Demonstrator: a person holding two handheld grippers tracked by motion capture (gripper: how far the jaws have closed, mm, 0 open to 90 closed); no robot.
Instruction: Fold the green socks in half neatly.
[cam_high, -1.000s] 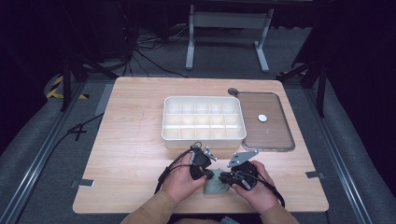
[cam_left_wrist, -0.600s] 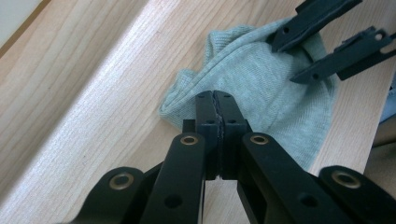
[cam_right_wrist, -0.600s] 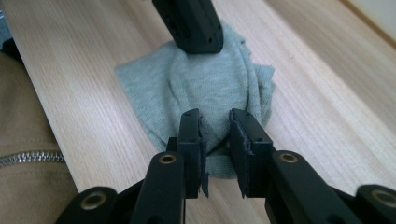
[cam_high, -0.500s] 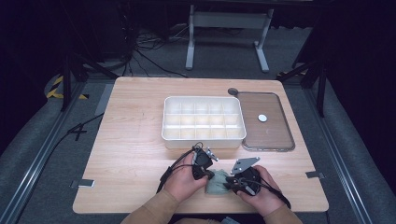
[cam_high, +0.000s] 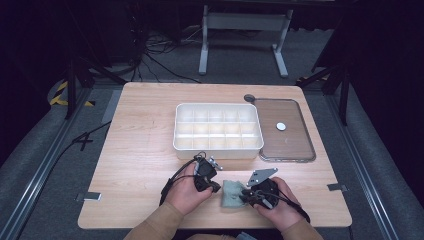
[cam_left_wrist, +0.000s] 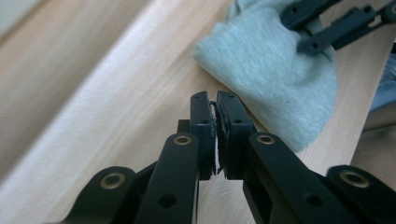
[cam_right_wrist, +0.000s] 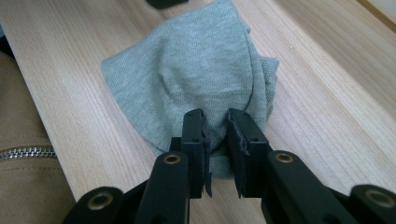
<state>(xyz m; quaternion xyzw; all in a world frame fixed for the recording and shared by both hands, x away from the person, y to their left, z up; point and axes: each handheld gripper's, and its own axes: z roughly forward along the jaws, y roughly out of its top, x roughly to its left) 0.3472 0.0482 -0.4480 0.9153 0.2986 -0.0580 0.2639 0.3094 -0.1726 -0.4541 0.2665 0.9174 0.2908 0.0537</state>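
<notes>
A small grey-green cloth (cam_high: 230, 195) lies crumpled near the table's front edge, between the two hands. My left gripper (cam_high: 216, 187) rests just left of it. Its jaws (cam_left_wrist: 216, 100) stand almost together with only a hairline slit, having just been opening slightly, and nothing is between them. The cloth (cam_left_wrist: 275, 70) lies beyond them. My right gripper (cam_high: 245, 194) meets the cloth from the right. Its jaws (cam_right_wrist: 215, 116) have just been closing and pinch a fold at the near edge of the cloth (cam_right_wrist: 201, 70). The right gripper (cam_left_wrist: 294, 30) also shows over the cloth's far side.
A white compartment box (cam_high: 218, 151) stands behind the hands at mid table. To its right lies a brown tray (cam_high: 300, 150) with a white disc (cam_high: 281, 126) on it. A tan sleeve (cam_right_wrist: 18, 140) hangs off the front edge. Bare wood stretches to the left.
</notes>
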